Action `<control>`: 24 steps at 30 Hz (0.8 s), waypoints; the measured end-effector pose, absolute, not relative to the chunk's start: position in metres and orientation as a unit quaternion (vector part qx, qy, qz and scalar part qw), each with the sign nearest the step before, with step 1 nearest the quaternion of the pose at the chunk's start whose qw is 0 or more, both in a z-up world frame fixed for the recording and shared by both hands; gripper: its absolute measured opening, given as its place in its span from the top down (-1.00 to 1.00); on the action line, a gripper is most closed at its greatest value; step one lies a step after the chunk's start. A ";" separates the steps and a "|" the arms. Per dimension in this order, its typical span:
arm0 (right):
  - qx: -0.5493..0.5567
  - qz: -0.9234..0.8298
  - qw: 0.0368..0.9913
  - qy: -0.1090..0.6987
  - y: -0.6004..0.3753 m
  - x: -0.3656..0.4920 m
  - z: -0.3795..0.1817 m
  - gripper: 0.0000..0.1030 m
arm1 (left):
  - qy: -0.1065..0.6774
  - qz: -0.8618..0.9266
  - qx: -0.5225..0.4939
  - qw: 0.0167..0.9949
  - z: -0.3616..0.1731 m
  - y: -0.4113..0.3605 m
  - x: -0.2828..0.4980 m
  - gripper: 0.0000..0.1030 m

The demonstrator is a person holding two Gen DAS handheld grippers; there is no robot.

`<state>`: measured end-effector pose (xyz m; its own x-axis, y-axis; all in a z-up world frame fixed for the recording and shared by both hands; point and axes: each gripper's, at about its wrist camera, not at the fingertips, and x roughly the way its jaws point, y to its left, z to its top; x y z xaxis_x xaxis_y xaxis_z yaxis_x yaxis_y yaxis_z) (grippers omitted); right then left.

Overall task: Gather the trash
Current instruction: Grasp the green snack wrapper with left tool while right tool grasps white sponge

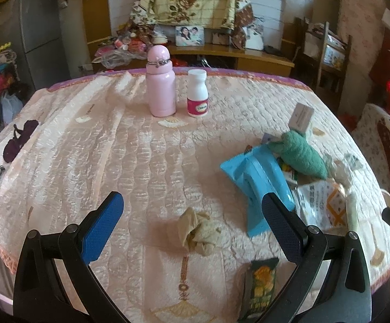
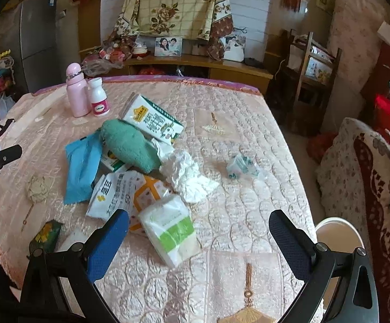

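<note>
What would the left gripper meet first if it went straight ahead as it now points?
Most likely the crumpled beige tissue, lying on the quilt between the open left gripper fingers' line; depth is uncertain.

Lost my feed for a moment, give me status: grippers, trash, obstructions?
Left gripper open, empty, over crumpled beige wad. Right gripper open, empty, near tissue pack. Trash pile uncollected. Nothing blocking.

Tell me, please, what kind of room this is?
Probably a lived-in bedroom at home: a bed with a quilted pink bedspread strewn with litter, framed photos on a wooden cabinet, and a floral sheet hanging on the wall behind.
</note>
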<state>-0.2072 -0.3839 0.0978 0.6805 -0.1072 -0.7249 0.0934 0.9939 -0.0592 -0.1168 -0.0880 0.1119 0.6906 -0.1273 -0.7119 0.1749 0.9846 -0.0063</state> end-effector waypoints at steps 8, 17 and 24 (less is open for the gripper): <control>0.007 0.007 0.905 0.426 -0.377 -0.220 0.086 -0.73 | 0.452 -0.162 0.062 0.875 0.093 -0.090 -0.147 -0.99; 0.029 0.047 0.895 0.443 -0.348 -0.218 0.078 -0.59 | 0.519 -0.229 0.058 0.822 0.054 -0.129 -0.169 -0.63; 0.043 0.074 0.883 0.461 -0.340 -0.214 0.070 -0.49 | 0.549 -0.231 0.080 0.799 0.030 -0.141 -0.169 0.53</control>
